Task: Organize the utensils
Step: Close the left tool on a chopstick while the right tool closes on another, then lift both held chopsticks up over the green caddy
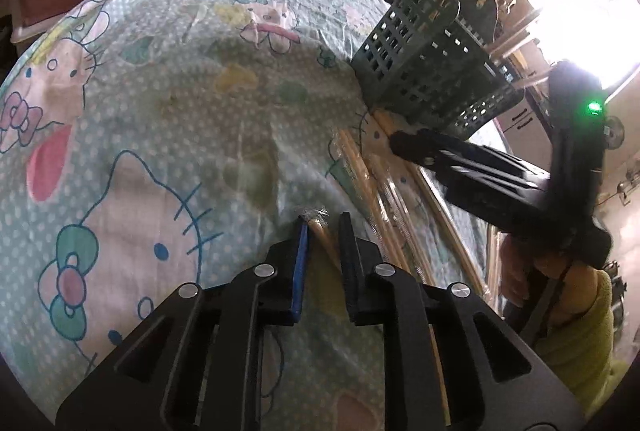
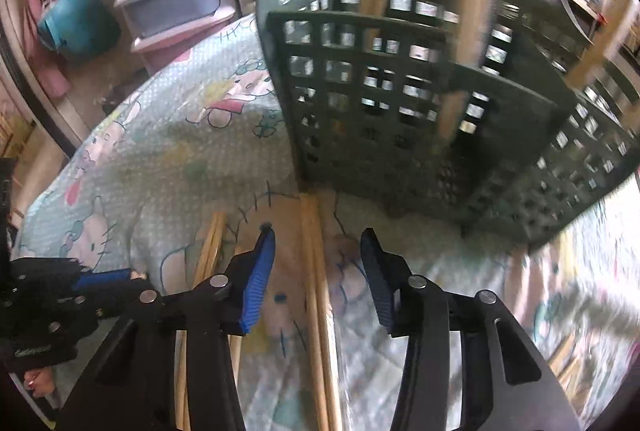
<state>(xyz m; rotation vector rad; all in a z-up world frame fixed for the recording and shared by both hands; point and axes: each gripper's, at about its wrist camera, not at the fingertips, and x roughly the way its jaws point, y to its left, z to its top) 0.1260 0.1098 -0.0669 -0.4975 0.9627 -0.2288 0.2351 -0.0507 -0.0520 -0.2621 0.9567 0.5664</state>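
Pale blue polka-dot cloth with cartoon cat print (image 1: 168, 103); dark green plastic lattice basket (image 2: 384, 99); tan wooden chopsticks in clear wrap (image 2: 316, 295); black grippers, blue pads (image 2: 258, 279).

Almost nothing here can be read. On my left gripper (image 2: 44, 315), seen at the left edge of the right wrist view, a small pale word is printed on its black body, too blurred to make out. The cloth (image 1: 168, 103) carries only cartoon cat drawings, no lettering. The basket (image 2: 384, 99) bears no label.
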